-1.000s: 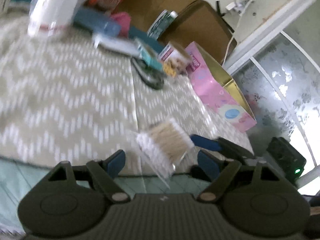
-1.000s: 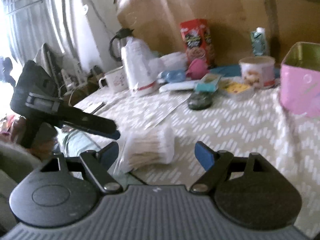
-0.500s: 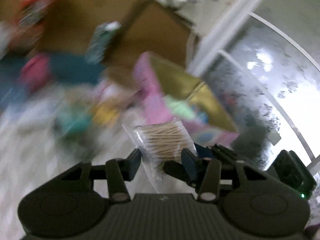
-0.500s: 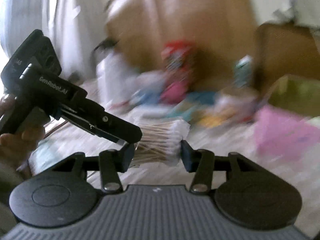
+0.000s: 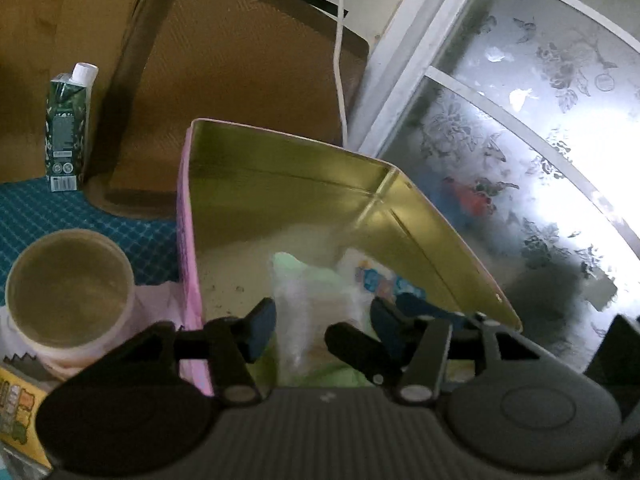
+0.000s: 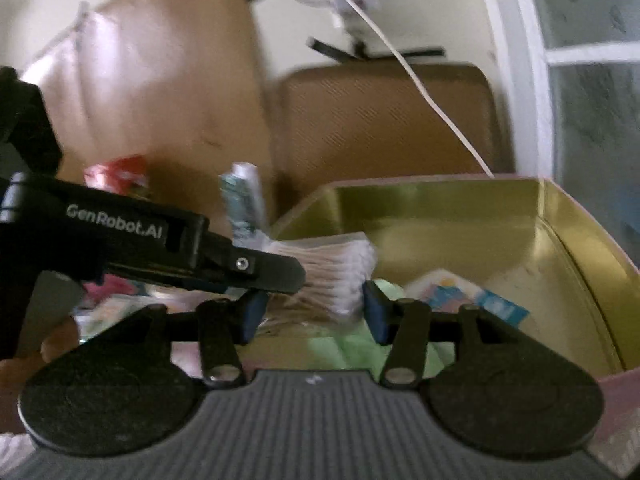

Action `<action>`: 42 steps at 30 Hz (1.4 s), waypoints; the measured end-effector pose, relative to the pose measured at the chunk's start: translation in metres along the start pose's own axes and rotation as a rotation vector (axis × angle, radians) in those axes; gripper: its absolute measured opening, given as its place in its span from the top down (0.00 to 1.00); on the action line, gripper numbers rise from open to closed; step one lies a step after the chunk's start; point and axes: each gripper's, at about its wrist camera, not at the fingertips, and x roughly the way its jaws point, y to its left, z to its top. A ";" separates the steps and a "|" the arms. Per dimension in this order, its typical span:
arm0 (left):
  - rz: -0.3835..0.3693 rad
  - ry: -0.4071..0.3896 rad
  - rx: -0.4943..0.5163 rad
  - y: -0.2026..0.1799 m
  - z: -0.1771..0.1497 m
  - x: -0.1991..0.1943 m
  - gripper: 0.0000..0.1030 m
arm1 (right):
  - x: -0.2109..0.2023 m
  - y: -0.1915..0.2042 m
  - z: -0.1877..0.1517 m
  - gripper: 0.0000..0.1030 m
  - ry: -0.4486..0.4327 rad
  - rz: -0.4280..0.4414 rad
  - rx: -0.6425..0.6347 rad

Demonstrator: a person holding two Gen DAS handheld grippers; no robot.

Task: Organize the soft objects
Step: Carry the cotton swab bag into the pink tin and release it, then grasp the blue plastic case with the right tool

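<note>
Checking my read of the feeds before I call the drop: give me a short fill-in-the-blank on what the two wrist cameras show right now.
1. The bag of cotton swabs hangs over the open ____ tin.
2. Inside the tin, under the bag, lies a crumpled ____ cloth.
3. The round tub stands outside the tin; seen from above it looks ____.
4. The carton with the white cap stands ____.

Missing words: pink; green; empty; upright

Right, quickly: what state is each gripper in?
Left gripper: just opening, swab bag between its jaws, grip unclear.
Right gripper: just opening around the same bag, grip unclear.
</note>
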 end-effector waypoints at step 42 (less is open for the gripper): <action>0.374 -0.468 -0.332 0.179 -0.170 -0.262 0.35 | 0.141 0.318 -0.019 0.43 0.365 0.510 -0.491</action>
